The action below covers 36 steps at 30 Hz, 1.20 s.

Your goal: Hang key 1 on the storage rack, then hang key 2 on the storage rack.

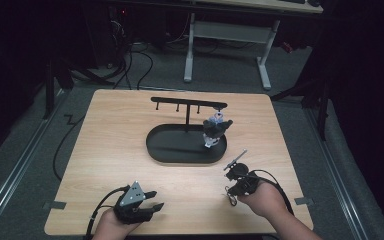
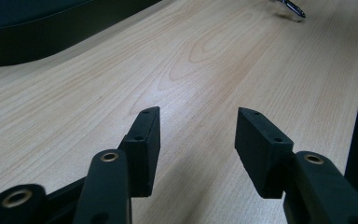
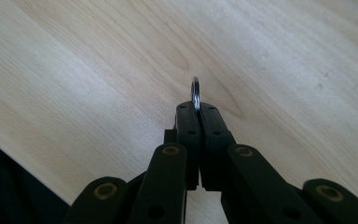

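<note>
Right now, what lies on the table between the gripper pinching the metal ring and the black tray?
High view: bare wood separates the right gripper, shut on the ring, from the tray.

No legible text, labels, brands, numbers or signs on any surface in the three views. Table top: plain wood grain. Black stand and its tray: unmarked.

Two grippers point(image 1: 152, 200) point(image 1: 228, 192), one stand point(image 1: 186, 143), one ring point(image 3: 195, 93)

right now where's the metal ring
The metal ring is pinched edge-on between the right gripper jaws, above the table near its front right, beside the black tray.
</note>
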### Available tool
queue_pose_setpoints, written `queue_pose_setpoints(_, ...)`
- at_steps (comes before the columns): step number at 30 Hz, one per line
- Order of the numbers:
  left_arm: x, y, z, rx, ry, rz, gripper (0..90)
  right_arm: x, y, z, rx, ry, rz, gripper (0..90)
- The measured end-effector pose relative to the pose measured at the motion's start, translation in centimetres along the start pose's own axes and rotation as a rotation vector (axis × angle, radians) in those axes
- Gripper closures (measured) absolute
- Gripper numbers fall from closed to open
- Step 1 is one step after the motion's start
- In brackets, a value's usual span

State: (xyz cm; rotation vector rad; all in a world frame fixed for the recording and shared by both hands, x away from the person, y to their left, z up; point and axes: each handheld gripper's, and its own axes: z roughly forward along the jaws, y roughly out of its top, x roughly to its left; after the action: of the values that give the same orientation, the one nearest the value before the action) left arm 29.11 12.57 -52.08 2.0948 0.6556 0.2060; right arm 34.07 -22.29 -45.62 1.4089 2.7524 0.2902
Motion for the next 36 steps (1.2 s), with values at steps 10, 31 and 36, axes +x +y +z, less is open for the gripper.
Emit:
queue_pose_setpoints(10, 0.6, -0.2, -0.4, -0.016, 0.006, -0.017, 50.9, 0.0, 2.2, -4.1, -0.02, 0.01, -0.011, 89.1)
queue_pose_setpoints(31, 0.8, -0.2, -0.4, -0.029, 0.007, -0.018, 49.9, 0.1, 10.0, -8.6, 0.008, 0.019, -0.053, 89.1)
queue_pose_setpoints(36, 0.6, -0.1, -0.3, -0.022, 0.006, -0.007, 49.8, 0.1, 12.2, -9.1, -0.005, 0.012, -0.068, 89.1)
